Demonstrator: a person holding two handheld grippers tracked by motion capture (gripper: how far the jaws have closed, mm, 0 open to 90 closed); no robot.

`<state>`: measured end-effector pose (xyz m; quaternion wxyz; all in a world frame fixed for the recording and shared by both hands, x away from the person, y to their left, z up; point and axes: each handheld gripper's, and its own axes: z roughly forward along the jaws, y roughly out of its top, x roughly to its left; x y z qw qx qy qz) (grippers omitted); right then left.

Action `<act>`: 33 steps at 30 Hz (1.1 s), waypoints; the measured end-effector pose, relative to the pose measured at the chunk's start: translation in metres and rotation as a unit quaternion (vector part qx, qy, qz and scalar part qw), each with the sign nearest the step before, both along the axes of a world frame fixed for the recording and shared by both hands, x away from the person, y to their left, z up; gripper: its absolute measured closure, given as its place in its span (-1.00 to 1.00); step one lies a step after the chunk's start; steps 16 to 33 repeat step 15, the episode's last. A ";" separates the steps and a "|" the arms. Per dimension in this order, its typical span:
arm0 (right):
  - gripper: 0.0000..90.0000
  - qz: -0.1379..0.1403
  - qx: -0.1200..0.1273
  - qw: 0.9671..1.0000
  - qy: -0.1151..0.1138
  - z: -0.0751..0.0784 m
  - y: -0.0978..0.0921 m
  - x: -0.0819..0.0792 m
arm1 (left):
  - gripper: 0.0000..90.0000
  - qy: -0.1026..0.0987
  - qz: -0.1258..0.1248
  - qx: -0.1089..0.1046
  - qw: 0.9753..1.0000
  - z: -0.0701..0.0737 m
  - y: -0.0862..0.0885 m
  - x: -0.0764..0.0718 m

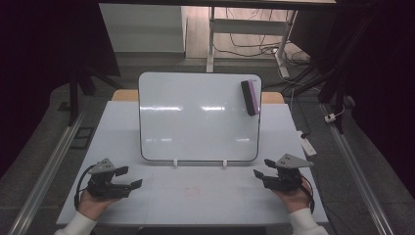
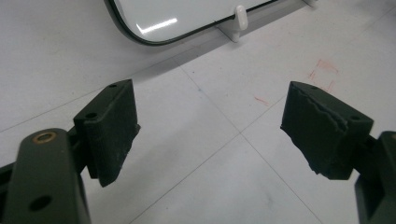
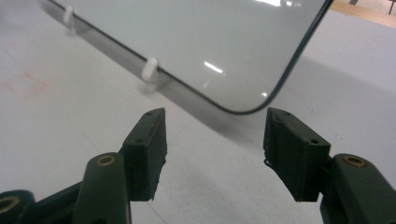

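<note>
Leaning whiteboard [image 1: 195,117], top possibly cropped; eraser [image 1: 249,97] attached.

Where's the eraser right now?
In the high view the eraser sits on the whiteboard's upper right corner, far side of the table, well beyond the right gripper.

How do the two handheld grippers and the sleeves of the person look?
Both the left gripper and the right gripper are black, each with two blocky ribbed jaws, brass-coloured pivot pins, a grey three-cornered plate on top and a black trailing cable. The sleeves are white.
</note>
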<state>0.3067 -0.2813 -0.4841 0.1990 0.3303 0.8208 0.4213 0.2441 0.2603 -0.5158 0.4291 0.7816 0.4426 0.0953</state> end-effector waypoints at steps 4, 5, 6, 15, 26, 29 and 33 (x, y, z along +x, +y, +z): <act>-0.15 0.000 0.004 1.000 0.002 -0.003 -0.002 0.001 | -0.57 -0.002 0.000 0.001 1.000 0.000 0.000 -0.001; -0.15 0.001 0.003 1.000 0.003 -0.003 -0.002 0.001 | -0.57 -0.002 0.000 0.001 1.000 0.000 0.000 -0.001; -0.15 0.002 0.004 1.000 0.003 -0.003 -0.002 0.001 | -0.57 -0.003 0.000 0.001 1.000 0.000 0.000 -0.001; -0.19 0.005 -0.001 1.000 0.003 -0.004 0.000 0.001 | -0.60 -0.004 -0.001 0.003 1.000 0.000 -0.001 -0.001; -0.19 0.005 -0.001 1.000 0.003 -0.004 0.000 0.001 | -0.60 -0.004 -0.001 0.003 1.000 0.000 -0.001 -0.001; -0.19 0.005 -0.001 1.000 0.003 -0.004 0.000 0.001 | -0.60 -0.004 -0.001 0.003 1.000 0.000 -0.001 -0.001; -0.19 0.005 -0.001 1.000 0.003 -0.004 0.000 0.001 | -0.60 -0.004 -0.001 0.003 1.000 0.000 -0.001 -0.001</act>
